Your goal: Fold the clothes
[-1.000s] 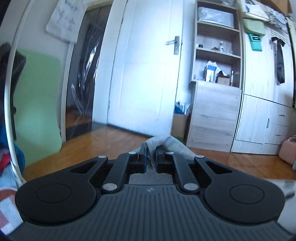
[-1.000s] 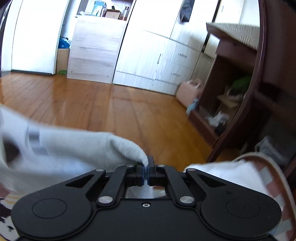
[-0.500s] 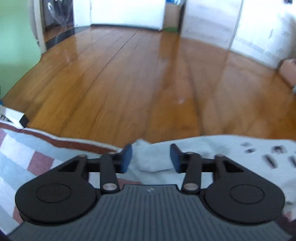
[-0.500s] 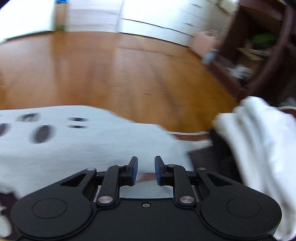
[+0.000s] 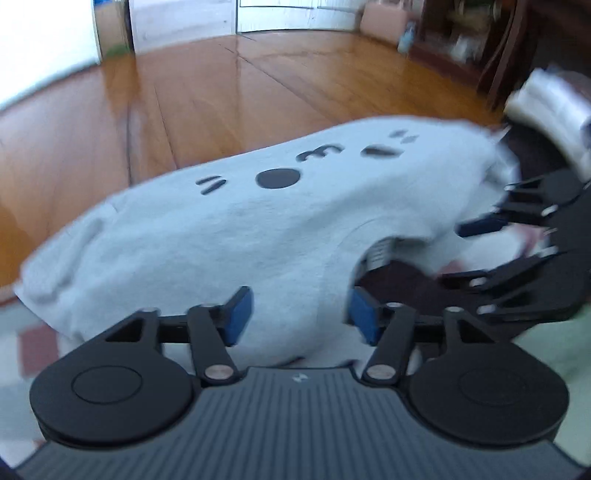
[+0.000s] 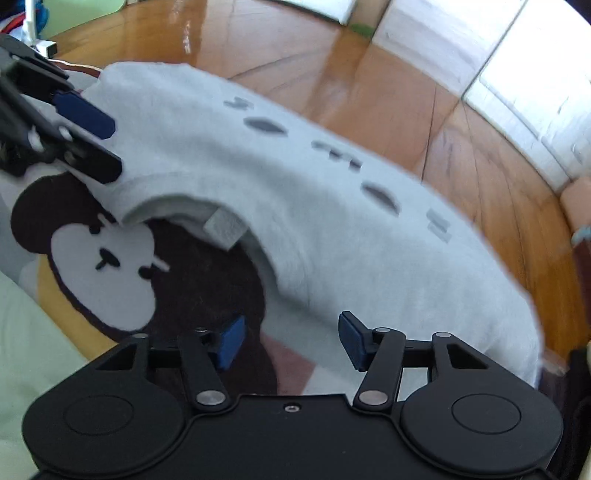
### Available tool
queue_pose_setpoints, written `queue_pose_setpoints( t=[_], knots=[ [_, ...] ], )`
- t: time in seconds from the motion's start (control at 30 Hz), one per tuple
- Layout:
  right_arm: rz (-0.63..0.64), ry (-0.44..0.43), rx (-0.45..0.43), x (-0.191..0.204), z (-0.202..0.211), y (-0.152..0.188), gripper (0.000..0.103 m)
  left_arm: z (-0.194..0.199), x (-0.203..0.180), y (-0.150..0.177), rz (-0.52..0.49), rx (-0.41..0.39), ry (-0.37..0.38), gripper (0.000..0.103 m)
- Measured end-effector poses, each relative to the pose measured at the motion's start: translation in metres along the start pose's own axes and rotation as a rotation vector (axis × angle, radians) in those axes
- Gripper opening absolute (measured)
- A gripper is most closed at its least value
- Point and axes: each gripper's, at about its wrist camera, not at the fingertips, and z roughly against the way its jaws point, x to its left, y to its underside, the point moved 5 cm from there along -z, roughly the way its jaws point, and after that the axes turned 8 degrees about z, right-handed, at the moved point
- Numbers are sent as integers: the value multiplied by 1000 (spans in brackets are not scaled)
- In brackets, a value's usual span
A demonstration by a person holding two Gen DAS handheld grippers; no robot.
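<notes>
A light grey T-shirt point(image 5: 240, 229) with dark printed marks lies spread, front up, on a blanket with a cartoon bear print point(image 6: 103, 273). Its neck opening and label point(image 6: 225, 227) face me. My left gripper point(image 5: 299, 314) hovers over the shirt's near shoulder; its jaws are opening, with cloth lying loose between the blue pads. My right gripper point(image 6: 291, 339) is at the other shoulder, jaws also opening, and the shirt's hem edge lies just ahead of the pads. Each gripper shows in the other's view: the right gripper point(image 5: 476, 251) and the left gripper point(image 6: 99, 142).
Beyond the bed's far edge runs a wooden floor point(image 5: 221, 92). A white folded bundle point(image 5: 554, 107) lies to the right of the shirt, beside dark wooden furniture point(image 5: 517, 44). White cabinets point(image 6: 517, 74) and a pink bag point(image 5: 380, 22) stand across the room.
Both grippers, shut on the lifted shirt a second ago, have come down and tilted towards the bed. Their jaws have opened, and the shirt now lies flat on the blanket.
</notes>
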Motion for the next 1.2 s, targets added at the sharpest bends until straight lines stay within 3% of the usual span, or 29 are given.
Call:
queue_pose_setpoints(
  t=[0.03, 0.13, 0.23, 0.3, 0.33, 0.37, 0.4, 0.43, 0.5, 0.6, 0.7, 0.73, 0.77, 0.8, 0.87, 1.07, 1.2],
  knots=[
    [-41, -38, -7, 1, 1, 1, 39, -6, -1, 5, -30, -14, -73, 85],
    [-130, -41, -37, 1, 12, 1, 40, -28, -1, 7, -134, -29, -131, 85],
    [-180, -27, -61, -1, 22, 0, 42, -28, 13, -1, -82, -36, -124, 64],
    [-203, 1, -66, -7, 25, 0, 43, -23, 20, -14, -54, -86, -140, 53],
    [-219, 19, -71, -10, 27, 0, 44, -18, 24, -21, -48, -125, -160, 45],
    [-236, 36, -75, -14, 29, 0, 47, -12, 31, -25, -44, -155, -187, 30],
    [-255, 53, -79, -17, 28, 0, 49, -9, 42, -28, -12, -161, -205, 25],
    [-277, 69, -82, -22, 25, -1, 56, -6, 52, -30, 20, -167, -223, 23],
    [-302, 73, -71, -28, 15, -1, 59, -2, 75, -35, 96, -170, -244, 23],
    [-313, 72, -48, -32, 3, -2, 59, -1, 106, -24, 255, -102, -131, 23],
    [-288, 94, -32, -27, -7, -8, 56, 2, 110, -14, 270, -75, -68, 37],
    [-277, 130, -30, -27, -9, -9, 43, 0, 106, -13, 254, -82, -57, 47],
    [-280, 156, -36, -30, -10, -11, 20, -2, 102, -12, 237, -87, -46, 54],
    [-299, 167, -50, -35, -9, -13, 14, -4, 96, -11, 218, -90, -36, 57],
    [-357, 194, -104, -50, -3, -19, 10, -7, 83, -9, 183, -96, -19, 78],
    [-393, 269, -198, -86, 29, -41, 7, -5, 42, -4, 85, -91, 65, 83],
    [-429, 270, -294, -93, 71, -52, 6, -5, 19, -5, 39, -119, 92, 101]
  ],
)
